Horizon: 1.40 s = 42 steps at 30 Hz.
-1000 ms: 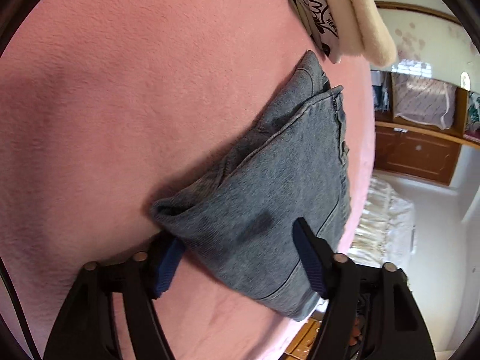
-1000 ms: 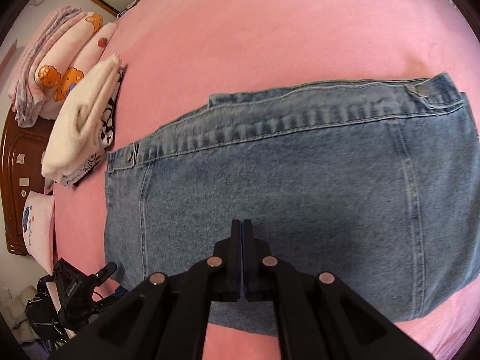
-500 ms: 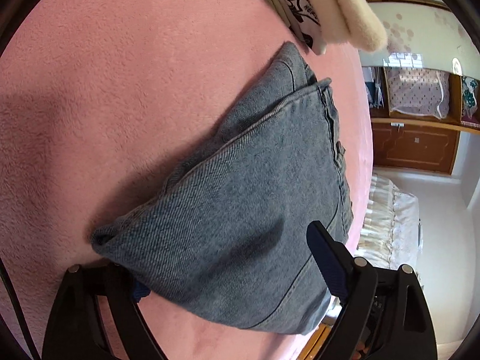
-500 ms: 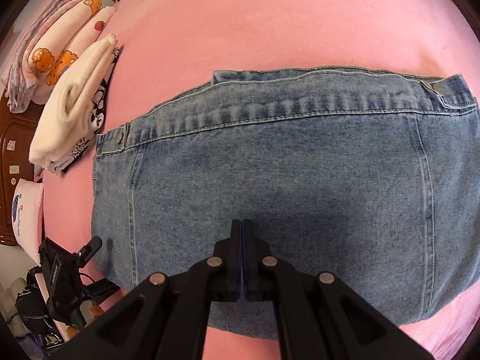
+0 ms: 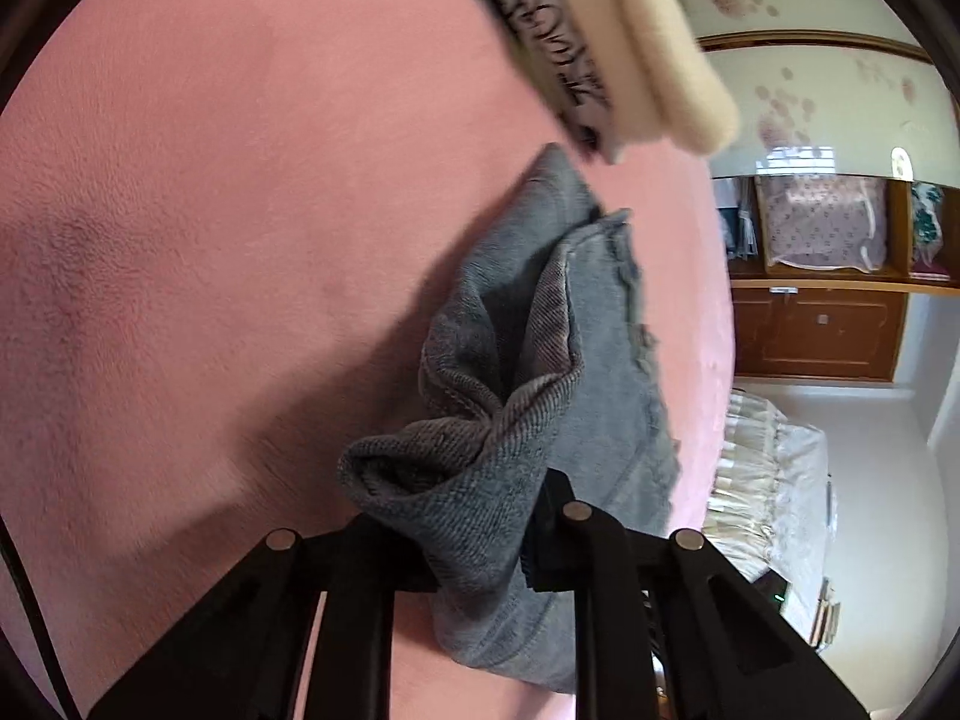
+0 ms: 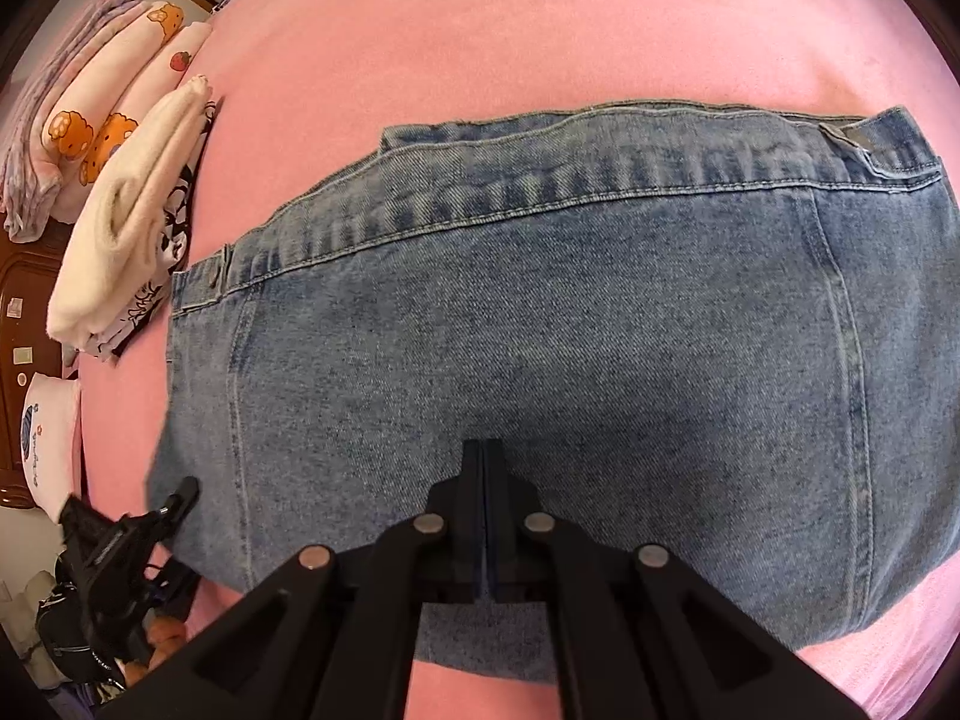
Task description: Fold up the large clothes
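Denim fills most of the right wrist view: the folded jeans [image 6: 540, 360] lie flat on the pink bedspread [image 6: 510, 30], their stitched waistband running across the upper half of the frame from centre left to upper right. The right gripper [image 6: 483, 468] sits at lower centre, its two fingers pressed together with no gap between them; the tips rest over the denim, and I cannot tell whether any cloth is caught between them. At the lower left of this view the left gripper's black frame reaches the edge of the jeans.

In the left wrist view the left gripper [image 5: 480, 540] is at the bottom of the frame, closed onto a bunched corner of the jeans [image 5: 498, 450]. The cloth is pinched between the fingers, crumpled into thick folds just above them, with the rest of the garment trailing toward the upper centre of the frame over the bedspread [image 5: 210, 210].

A stack of folded clothes [image 6: 120, 228], cream on top with a black-and-white print beneath, lies at the left of the right wrist view, just beside the jeans' left end. Beyond it, in the upper left corner, sit pink folded blankets [image 6: 90, 108] with orange bear figures. A wooden cabinet [image 5: 822, 330] stands at the right of the left wrist view.
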Each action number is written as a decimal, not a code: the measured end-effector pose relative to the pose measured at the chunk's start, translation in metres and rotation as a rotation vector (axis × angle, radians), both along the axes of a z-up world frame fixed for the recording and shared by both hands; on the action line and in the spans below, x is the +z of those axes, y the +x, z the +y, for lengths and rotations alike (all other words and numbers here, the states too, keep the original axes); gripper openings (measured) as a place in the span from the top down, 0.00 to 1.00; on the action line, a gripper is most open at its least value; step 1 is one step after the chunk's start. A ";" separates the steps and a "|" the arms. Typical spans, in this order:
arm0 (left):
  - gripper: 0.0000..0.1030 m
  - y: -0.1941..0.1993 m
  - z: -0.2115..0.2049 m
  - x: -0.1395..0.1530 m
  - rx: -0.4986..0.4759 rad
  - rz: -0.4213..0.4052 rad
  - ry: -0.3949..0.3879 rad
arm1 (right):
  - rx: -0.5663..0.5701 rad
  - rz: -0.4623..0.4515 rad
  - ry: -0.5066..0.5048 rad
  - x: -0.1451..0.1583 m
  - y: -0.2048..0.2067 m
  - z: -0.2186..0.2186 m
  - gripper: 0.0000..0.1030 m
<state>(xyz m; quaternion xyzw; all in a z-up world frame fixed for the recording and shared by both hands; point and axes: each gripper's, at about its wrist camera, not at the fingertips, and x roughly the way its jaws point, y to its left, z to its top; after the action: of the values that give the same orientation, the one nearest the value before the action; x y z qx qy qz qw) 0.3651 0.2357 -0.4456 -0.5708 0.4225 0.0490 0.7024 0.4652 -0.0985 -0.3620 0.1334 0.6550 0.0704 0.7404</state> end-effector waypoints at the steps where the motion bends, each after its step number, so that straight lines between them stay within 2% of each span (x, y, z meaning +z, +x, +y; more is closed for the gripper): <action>1: 0.87 0.000 0.000 0.005 -0.011 -0.010 0.008 | 0.002 0.005 -0.005 -0.002 0.001 0.001 1.00; 3: 0.87 0.003 -0.002 0.015 -0.044 -0.028 0.036 | 0.003 0.017 -0.014 -0.005 0.003 0.003 1.00; 12: 0.87 0.032 -0.026 0.057 -0.129 -0.117 0.057 | 0.026 0.028 -0.016 -0.016 0.008 0.006 1.00; 18: 0.89 0.044 -0.044 0.081 -0.157 -0.119 0.158 | 0.018 0.007 0.009 -0.015 0.002 -0.003 1.00; 23: 0.89 0.049 -0.067 0.114 -0.207 -0.197 0.176 | 0.028 0.001 0.042 -0.014 -0.002 -0.013 1.00; 26: 0.89 0.054 -0.095 0.140 -0.266 -0.240 0.252 | 0.042 0.001 0.077 -0.015 -0.003 -0.021 1.00; 28: 0.89 0.057 -0.114 0.154 -0.296 -0.276 0.252 | 0.055 0.001 0.111 -0.015 -0.004 -0.028 1.00; 32: 0.89 0.062 -0.159 0.184 -0.376 -0.345 0.301 | 0.079 0.005 0.193 -0.017 -0.005 -0.044 1.00; 37: 0.89 0.066 -0.228 0.204 -0.499 -0.419 0.293 | 0.064 0.015 0.317 -0.024 -0.008 -0.067 1.00; 39: 0.89 0.069 -0.259 0.205 -0.556 -0.434 0.281 | 0.048 0.026 0.364 -0.028 -0.010 -0.080 1.00; 42: 0.89 0.074 -0.302 0.200 -0.632 -0.435 0.245 | 0.050 0.021 0.380 -0.030 -0.016 -0.098 1.00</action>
<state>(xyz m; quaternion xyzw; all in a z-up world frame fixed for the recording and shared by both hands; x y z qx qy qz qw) 0.4396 -0.0661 -0.2452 -0.3219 0.4097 -0.2414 0.8187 0.4490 -0.1962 -0.3918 0.2554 0.6408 0.2098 0.6929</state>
